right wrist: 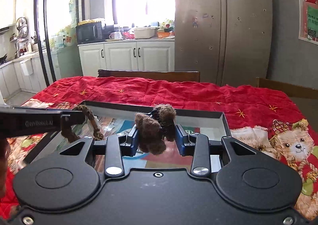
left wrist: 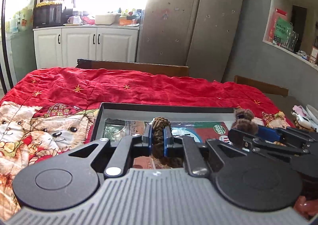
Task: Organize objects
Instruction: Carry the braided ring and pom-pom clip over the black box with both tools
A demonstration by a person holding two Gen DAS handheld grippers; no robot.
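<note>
While both hover over the open box [left wrist: 198,108], left claw [left wrist: 158,138] pinching braided scrunchie [left wrist: 160,125], right claw [right wrist: 158,138] gripping fuzzy hair clip [right wrist: 153,127].

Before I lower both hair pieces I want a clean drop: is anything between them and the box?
Nothing visible: the braided hair tie and fuzzy brown clip hang over the open box, whose printed bottom looks bare beneath them.
</note>
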